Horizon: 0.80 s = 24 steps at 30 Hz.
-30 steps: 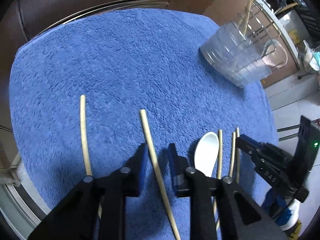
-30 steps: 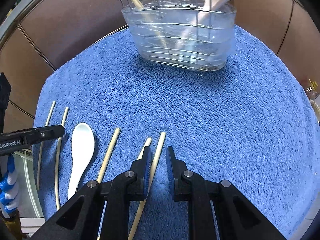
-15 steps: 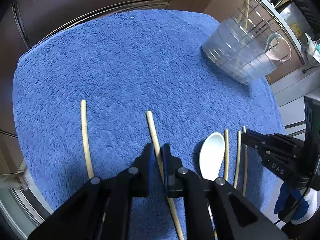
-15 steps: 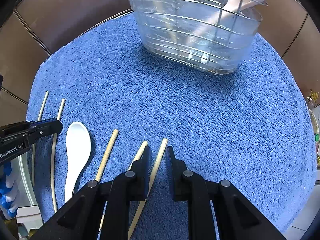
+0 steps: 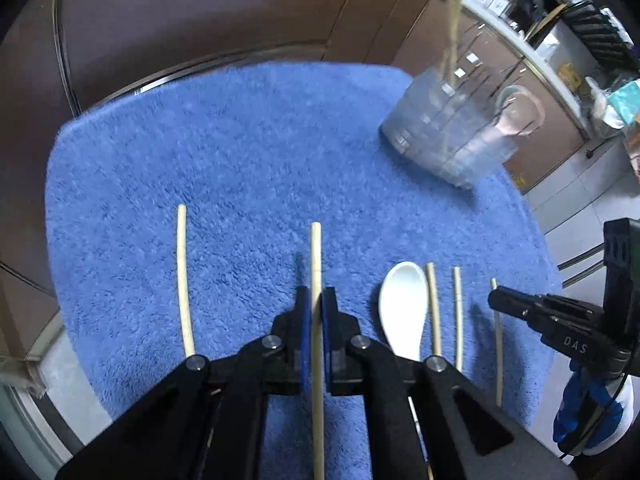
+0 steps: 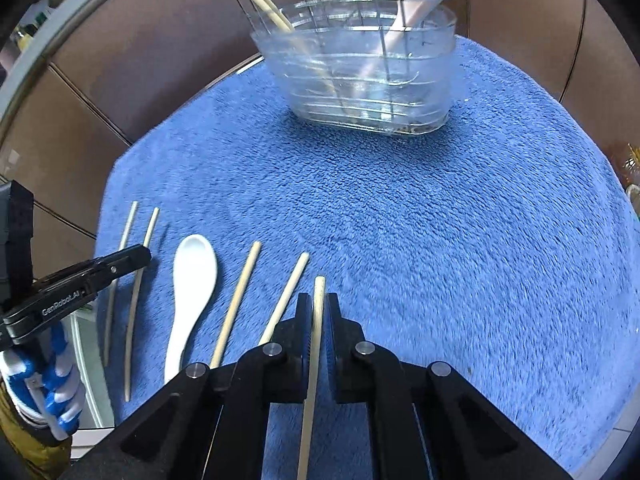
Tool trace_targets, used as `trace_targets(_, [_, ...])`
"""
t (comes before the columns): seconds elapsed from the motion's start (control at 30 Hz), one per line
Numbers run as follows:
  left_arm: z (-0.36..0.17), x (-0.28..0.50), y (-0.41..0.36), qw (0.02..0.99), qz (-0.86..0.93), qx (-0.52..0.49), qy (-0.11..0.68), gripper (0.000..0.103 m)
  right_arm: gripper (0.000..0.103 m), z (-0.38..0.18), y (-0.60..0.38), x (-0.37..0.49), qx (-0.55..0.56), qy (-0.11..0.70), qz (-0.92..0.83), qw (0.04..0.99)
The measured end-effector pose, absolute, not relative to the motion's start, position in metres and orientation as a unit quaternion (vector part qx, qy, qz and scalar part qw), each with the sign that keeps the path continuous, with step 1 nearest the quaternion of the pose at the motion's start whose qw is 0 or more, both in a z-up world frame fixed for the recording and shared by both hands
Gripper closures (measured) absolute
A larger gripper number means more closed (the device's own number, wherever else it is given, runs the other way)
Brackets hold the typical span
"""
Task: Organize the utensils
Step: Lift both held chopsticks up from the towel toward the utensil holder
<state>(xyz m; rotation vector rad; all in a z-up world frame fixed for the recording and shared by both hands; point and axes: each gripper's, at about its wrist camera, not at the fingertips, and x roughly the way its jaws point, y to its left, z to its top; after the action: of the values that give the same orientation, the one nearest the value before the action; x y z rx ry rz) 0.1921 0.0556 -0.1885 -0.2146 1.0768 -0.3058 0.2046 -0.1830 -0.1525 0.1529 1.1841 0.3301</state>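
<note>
My left gripper (image 5: pixel 315 296) is shut on a pale chopstick (image 5: pixel 315 256) and holds it just above the blue towel (image 5: pixel 260 152). My right gripper (image 6: pixel 318 302) is shut on another chopstick (image 6: pixel 318 292). A white spoon (image 5: pixel 402 308) lies on the towel between the two grippers, and shows in the right wrist view too (image 6: pixel 194 276). Loose chopsticks lie beside it (image 5: pixel 433 308) (image 6: pixel 240 300). One more chopstick (image 5: pixel 183 276) lies at the left. The clear wire-framed utensil holder (image 6: pixel 368 76) stands at the far side with chopsticks and a spoon inside; it also shows in the left wrist view (image 5: pixel 452 140).
The towel covers a round table with brown cabinet panels (image 5: pixel 200 20) behind it. The other gripper appears at the right edge of the left wrist view (image 5: pixel 560 320) and at the left edge of the right wrist view (image 6: pixel 72 288). A kitchen counter (image 5: pixel 540 8) stands beyond.
Both grippers closed on their chopsticks; the left was open a second ago. Both have lifted and tilted slightly, and the chopsticks now point straight ahead between the fingers.
</note>
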Motion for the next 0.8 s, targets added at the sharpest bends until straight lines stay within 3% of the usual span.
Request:
trace_targets(0.63, [-0.105, 0.102, 0.033, 0.923, -0.15, -0.035, 0.352, 0.098, 0.098, -0.066, -0.214, 0.109, 0.108, 0.4, 0.207, 0.886])
trace_targets(0.8, [-0.096, 0.09, 0.026, 0.927, -0.157, -0.034, 0.34, 0.098, 0.096, -0.079, -0.212, 0.12, 0.099, 0.431, 0.198, 0.875])
